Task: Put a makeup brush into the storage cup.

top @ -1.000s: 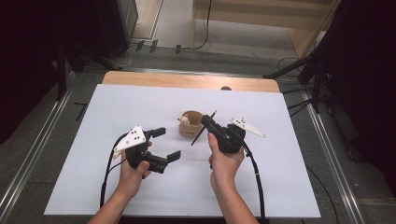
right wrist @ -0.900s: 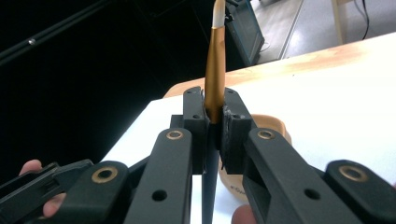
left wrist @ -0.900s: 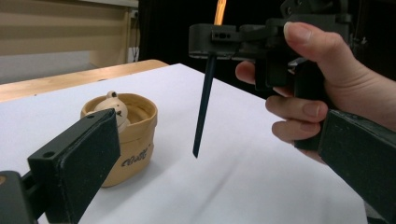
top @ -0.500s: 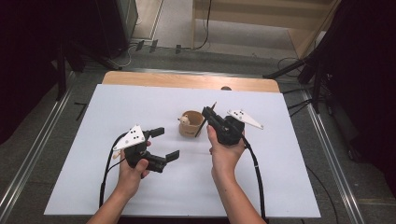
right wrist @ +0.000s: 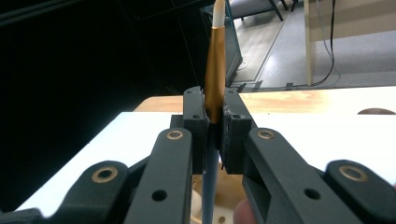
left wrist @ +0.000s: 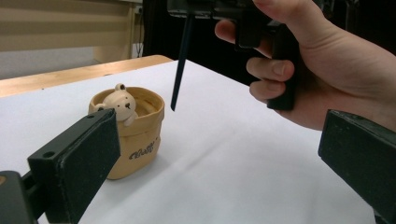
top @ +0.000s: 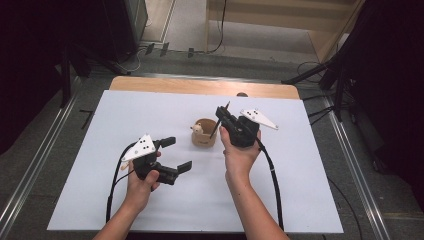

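A tan cup (top: 203,139) with a small bear figure (left wrist: 118,104) on its rim stands mid-table. My right gripper (top: 221,116) hovers just right of the cup, shut on a thin brush (top: 214,130). The brush has a gold ferrule (right wrist: 215,65) and a pale tip pointing up. Its dark handle (left wrist: 180,65) hangs down, ending above the table beside the cup's rim. In the right gripper view the jaws of my right gripper (right wrist: 215,116) pinch the brush where ferrule meets handle. My left gripper (top: 176,153) is open and holds nothing, low at the cup's near left, with the cup (left wrist: 135,135) ahead of its jaws.
A white board (top: 90,165) covers the wooden table (top: 150,84). Black cables trail from both grippers toward the near edge. Metal rails run along the floor on both sides, and dark stands rise at the far right.
My right gripper has moved a little farther from the person and toward the cup, turning the brush more upright. The left gripper has stayed where it was, open.
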A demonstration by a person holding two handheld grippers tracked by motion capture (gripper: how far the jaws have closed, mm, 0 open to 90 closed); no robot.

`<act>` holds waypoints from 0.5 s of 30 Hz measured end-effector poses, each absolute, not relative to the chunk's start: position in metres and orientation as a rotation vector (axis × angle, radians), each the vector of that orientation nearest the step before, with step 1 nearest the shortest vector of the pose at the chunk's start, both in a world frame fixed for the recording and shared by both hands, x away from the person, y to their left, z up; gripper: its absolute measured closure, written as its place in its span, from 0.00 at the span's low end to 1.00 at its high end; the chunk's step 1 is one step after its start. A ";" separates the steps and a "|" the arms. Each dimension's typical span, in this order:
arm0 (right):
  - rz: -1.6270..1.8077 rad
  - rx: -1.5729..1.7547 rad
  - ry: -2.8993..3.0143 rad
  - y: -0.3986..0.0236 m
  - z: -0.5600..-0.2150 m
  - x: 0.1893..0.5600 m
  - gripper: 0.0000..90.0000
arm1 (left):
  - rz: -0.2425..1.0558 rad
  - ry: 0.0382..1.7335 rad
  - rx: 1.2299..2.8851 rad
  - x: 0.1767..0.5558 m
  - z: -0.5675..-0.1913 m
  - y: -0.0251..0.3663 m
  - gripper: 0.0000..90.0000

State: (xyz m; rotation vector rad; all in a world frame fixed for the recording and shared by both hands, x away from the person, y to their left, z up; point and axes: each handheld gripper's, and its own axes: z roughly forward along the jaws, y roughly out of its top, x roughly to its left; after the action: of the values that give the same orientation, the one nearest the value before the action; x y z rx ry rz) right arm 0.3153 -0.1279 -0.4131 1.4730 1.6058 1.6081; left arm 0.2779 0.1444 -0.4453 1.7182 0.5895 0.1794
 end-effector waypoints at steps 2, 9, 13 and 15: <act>1.599 1.462 1.604 -0.128 -0.412 0.318 0.93 | 0.179 0.589 1.724 0.278 -0.446 0.144 0.00; 1.589 1.431 1.606 -0.126 -0.409 0.325 0.93 | 0.179 0.593 1.723 0.278 -0.446 0.145 0.00; 1.588 1.410 1.612 -0.124 -0.407 0.328 0.93 | 0.182 0.598 1.725 0.279 -0.446 0.145 0.00; 1.578 1.397 1.619 -0.122 -0.407 0.330 0.93 | 0.182 0.598 1.726 0.279 -0.446 0.146 0.00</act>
State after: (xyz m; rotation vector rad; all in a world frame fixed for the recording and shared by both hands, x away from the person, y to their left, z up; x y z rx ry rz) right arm 0.3297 -0.1220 -0.4066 1.3975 1.6186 1.5775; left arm 0.2787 0.1457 -0.4464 1.7258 0.5983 0.1822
